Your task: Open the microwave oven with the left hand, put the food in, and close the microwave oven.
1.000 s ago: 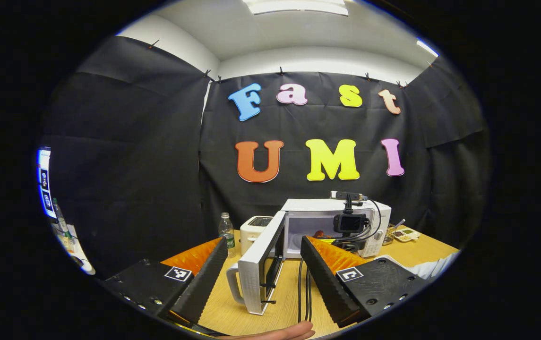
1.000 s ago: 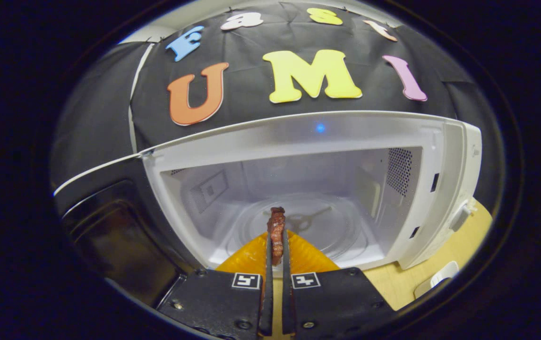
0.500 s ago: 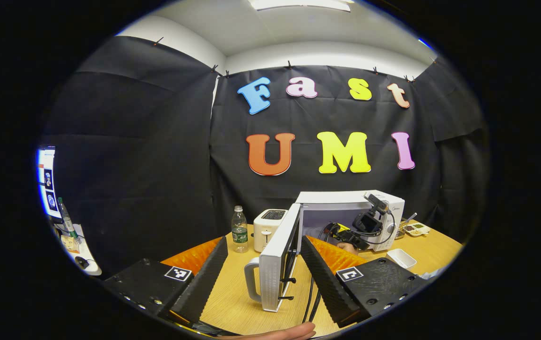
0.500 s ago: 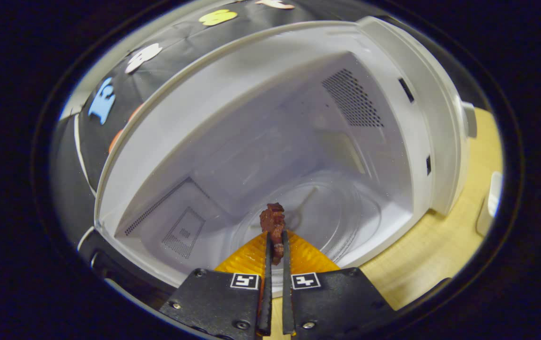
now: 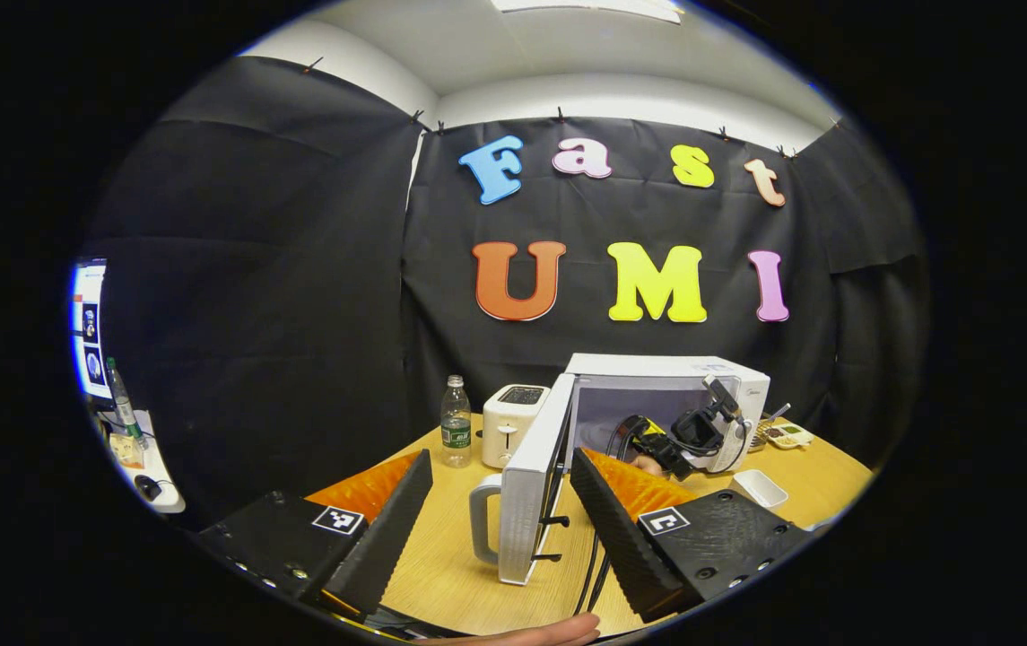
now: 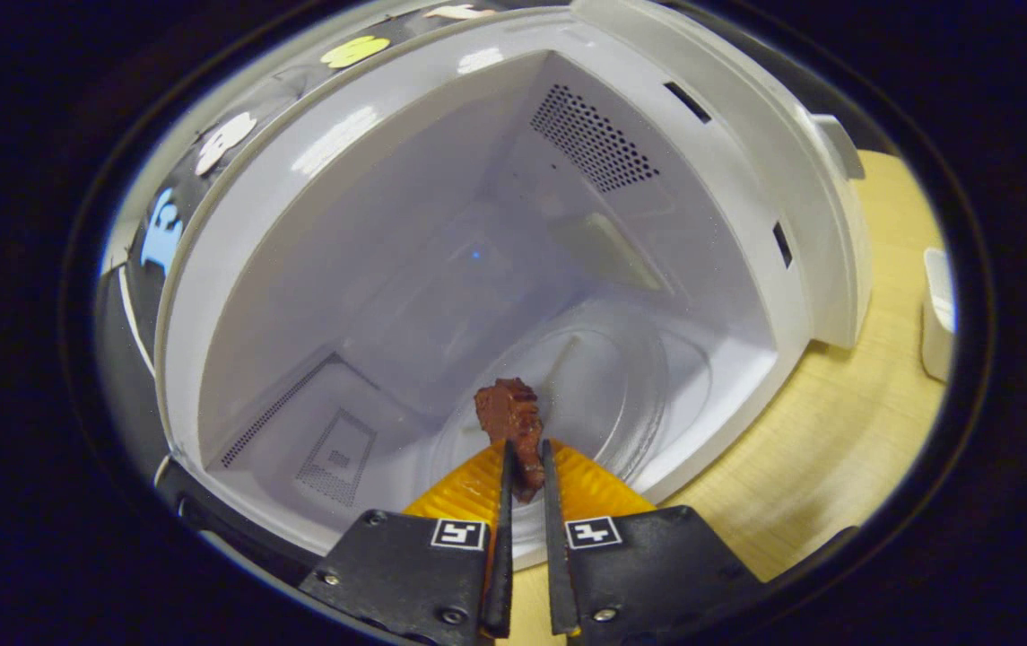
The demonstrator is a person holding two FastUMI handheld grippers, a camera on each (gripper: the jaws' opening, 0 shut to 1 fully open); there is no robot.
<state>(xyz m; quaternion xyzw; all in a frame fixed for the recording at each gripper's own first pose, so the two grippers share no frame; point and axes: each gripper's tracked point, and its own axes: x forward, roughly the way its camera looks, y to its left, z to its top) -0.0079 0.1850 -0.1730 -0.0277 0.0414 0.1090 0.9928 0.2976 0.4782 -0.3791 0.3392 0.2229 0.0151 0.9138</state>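
Right tongs (image 6: 524, 449) pinch food (image 6: 510, 422) at 12 o'clock of tips, now deeper inside microwave (image 6: 405, 269), over turntable (image 6: 585, 377); left tongs (image 5: 501, 484) spread, door (image 5: 535, 475) open.

microwave (image 6: 477, 224) cavity: open, roomy | door (image 5: 531, 484): swung wide, flanks left approach

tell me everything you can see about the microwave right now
The microwave is a white box on the wooden table, beside a toaster. Its door, with a white loop handle, is swung wide open. Inside, the cavity is pale, with perforated vent patches and a clear glass turntable on the floor. The right hand-held gripper reaches into the opening, holding a dark reddish piece of food above the turntable.
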